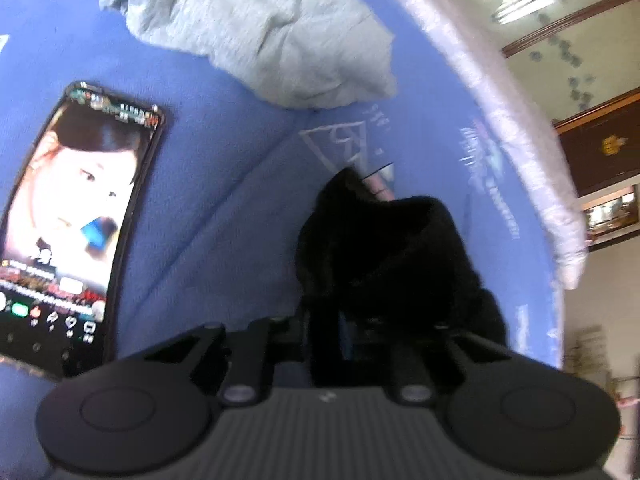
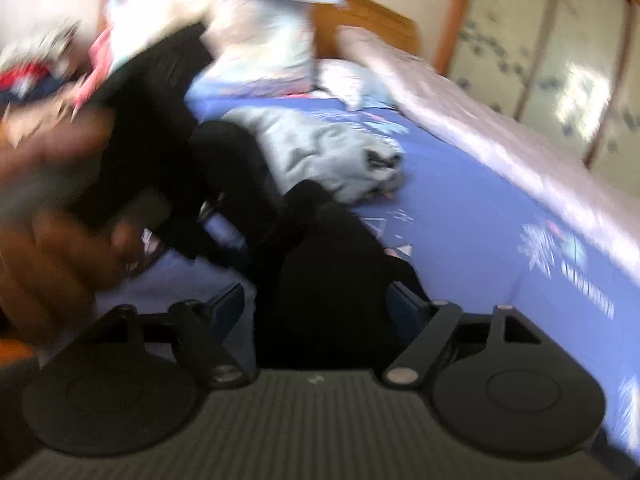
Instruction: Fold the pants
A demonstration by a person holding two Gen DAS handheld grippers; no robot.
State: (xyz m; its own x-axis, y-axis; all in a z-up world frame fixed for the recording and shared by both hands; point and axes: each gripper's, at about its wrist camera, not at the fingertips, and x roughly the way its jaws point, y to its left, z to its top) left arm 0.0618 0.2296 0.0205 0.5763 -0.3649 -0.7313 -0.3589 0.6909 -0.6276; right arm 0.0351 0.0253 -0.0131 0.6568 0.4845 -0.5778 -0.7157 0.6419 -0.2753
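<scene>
While the left tool (image 1: 352,344) pinches bunched black fabric pants (image 1: 384,248), the right tool (image 2: 316,304) stands spread around them on the blue bed sheet (image 2: 460,216).

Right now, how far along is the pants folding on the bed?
Early. Nothing looks folded yet: the black pants sit bunched on the blue sheet. In hand: the left gripper is closed on a clump of them, while the right gripper stands open around the fabric. Still left: spreading them flat and every fold.

Two matte-black hand-held grippers (image 1: 352,344) (image 2: 320,304), ribbed bodies, round side discs (silver pivot pins), blue-faced fingers (image 2: 230,304).
</scene>
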